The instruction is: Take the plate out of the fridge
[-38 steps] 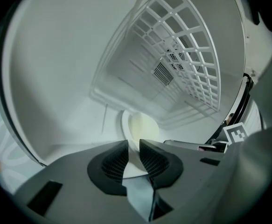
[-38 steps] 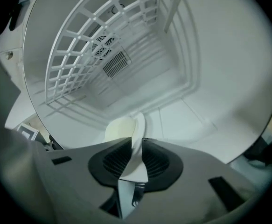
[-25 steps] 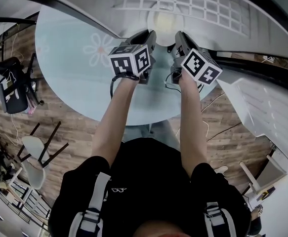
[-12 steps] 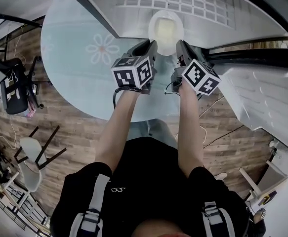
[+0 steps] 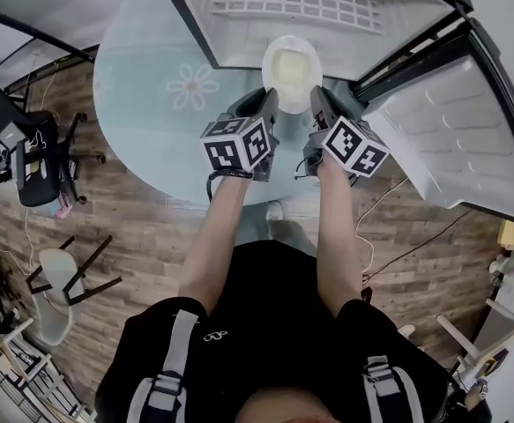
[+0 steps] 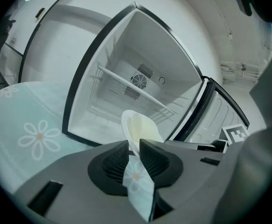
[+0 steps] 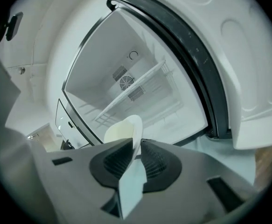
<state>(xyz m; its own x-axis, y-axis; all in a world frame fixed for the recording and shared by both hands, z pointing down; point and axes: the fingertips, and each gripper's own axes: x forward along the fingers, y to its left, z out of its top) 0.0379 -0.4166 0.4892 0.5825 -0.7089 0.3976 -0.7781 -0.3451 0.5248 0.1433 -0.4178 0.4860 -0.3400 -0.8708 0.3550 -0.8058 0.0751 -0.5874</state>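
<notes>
**A:** While the plate (image 5: pixel 292 70) is being drawn back toward the person, where is it hanging right now?

**B:** It is hanging at the open mouth of the fridge (image 5: pixel 327 20), just crossing the front lip and coming out over the far part of the tabletop (image 5: pixel 151 139); a second ago it was lying deeper inside, washed out by glare.

**A:** Are the tongs still gripping it?

**B:** Both are clenching it; the left gripper (image 6: pixel 133 146) is pinching the rim on its side; the right gripper (image 7: pixel 136 148) is pinching the opposite rim, with the pads pressing in each gripper view.

**A:** What is that meaning for the job?

**B:** I am judging the removal nearly done; the door (image 5: pixel 450 148) is standing wide at the right, so the plate is only needing to clear the lip.
</notes>
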